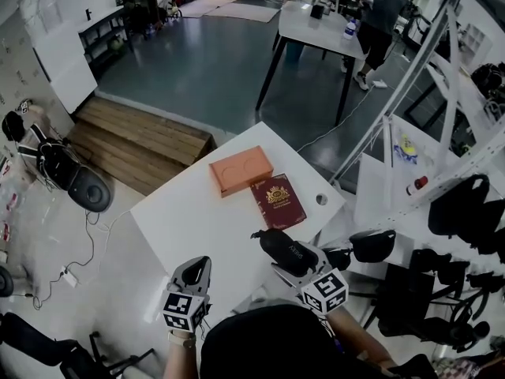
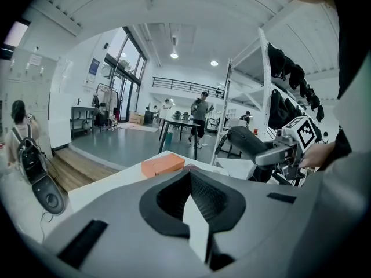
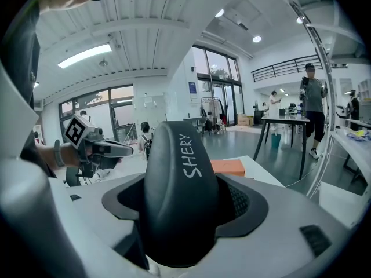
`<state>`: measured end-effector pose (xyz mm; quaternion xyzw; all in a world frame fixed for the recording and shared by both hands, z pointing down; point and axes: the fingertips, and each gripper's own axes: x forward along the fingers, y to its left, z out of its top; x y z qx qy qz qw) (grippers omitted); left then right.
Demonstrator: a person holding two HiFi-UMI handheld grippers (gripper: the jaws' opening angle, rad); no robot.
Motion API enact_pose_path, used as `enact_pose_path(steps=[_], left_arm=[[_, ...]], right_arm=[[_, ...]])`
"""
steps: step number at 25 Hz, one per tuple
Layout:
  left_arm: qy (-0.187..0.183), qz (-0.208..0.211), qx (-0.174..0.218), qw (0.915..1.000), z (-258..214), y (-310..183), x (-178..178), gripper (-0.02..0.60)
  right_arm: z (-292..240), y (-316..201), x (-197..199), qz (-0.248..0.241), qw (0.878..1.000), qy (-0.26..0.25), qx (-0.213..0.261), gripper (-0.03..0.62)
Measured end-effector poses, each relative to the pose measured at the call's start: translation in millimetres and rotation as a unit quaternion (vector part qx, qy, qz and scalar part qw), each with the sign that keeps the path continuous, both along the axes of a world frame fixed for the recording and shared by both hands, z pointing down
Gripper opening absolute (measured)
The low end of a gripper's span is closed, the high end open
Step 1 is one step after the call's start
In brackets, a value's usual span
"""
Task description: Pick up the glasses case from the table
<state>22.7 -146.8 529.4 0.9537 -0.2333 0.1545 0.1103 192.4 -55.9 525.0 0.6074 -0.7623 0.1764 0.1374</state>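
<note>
Glasses case (image 1: 286,251), black with "SHERY" printed on its shell, is clamped between the jaws of the right tool (image 1: 295,262) at the near edge of the white tabletop (image 1: 197,219), apparently lifted clear of it. The left tool (image 1: 197,268) hovers nearby, its jaws together with nothing in them. An orange box (image 1: 241,170) and a dark red book (image 1: 278,200) lie side by side farther along the tabletop.
</note>
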Motion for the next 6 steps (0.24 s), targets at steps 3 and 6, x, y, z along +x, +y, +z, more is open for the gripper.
enact_pose_path(steps=[3,6], left_arm=[[-0.002,-0.001,0.001,1.0000,0.9,0.5,-1.0,0.018],[-0.002,-0.002,0.001,1.0000,1.9,1.2,-1.0,0.018]], right_arm=[[1.2,-0.5,-1.3,-0.002,1.000,0.002,-0.002,0.371],[1.3,-1.6,-3.1,-0.005,1.000,0.005,-0.003,0.371]])
